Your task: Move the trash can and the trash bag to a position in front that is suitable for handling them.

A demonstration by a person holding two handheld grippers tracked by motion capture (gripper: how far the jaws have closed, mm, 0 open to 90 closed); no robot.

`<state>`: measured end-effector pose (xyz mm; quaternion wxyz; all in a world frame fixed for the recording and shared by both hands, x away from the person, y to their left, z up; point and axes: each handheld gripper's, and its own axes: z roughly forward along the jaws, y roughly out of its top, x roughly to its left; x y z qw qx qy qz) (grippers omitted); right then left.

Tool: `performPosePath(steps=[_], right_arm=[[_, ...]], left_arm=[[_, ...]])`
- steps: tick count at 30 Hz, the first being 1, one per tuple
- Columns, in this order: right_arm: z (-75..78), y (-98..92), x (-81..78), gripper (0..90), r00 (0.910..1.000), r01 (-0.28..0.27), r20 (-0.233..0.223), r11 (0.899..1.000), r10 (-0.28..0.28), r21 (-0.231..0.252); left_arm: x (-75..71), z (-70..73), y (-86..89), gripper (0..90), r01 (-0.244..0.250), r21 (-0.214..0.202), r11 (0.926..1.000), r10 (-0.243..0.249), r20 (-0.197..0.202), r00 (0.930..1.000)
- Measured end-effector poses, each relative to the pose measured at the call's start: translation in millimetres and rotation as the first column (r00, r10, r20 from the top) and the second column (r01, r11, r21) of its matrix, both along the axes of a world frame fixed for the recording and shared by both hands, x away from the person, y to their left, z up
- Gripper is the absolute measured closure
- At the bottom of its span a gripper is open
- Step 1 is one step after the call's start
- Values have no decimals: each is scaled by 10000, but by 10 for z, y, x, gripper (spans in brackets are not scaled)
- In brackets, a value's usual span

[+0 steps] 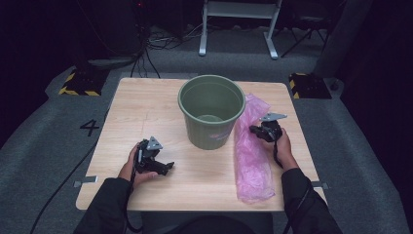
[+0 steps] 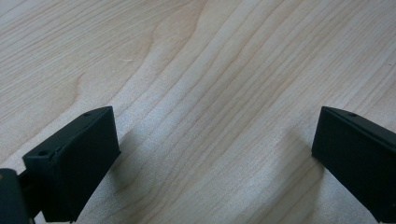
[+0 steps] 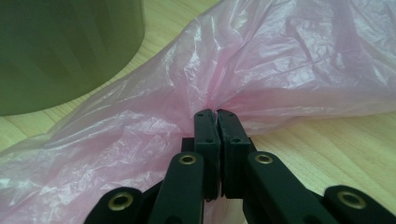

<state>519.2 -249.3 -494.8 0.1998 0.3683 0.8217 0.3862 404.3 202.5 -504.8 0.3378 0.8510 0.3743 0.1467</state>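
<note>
One green bucket, one pink plastic bag, two handheld grippers, one wooden table.

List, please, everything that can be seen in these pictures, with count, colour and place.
bucket: one, green, upright at the table's middle, far half.
bag: one, pink plastic, lying right of the bucket, along the table's right side.
table: one, light wood, on grey carpet.
hazard blocks: two, black with yellow stripes, on the floor by the far corners.
frame: one, white, on the floor behind.
left gripper: one, black, jaws wide open over bare wood.
right gripper: one, black, jaws shut on the bag's edge.
</note>
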Motion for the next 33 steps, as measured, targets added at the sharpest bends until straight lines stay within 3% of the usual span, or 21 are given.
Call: performPosePath(steps=[17, 33], right_arm=[[83, -118, -53, 882, 9980, 156, 602, 9987, -185, 484], [202, -185, -79, 883, 9918, -39, 1275, 9915, -129, 1301]], left_arm=[[3, 0, 3, 5, 25, -2, 10000, -25, 2, 10000], [-5, 0, 11, 5, -59, -13, 10000, 59, -22, 10000]])
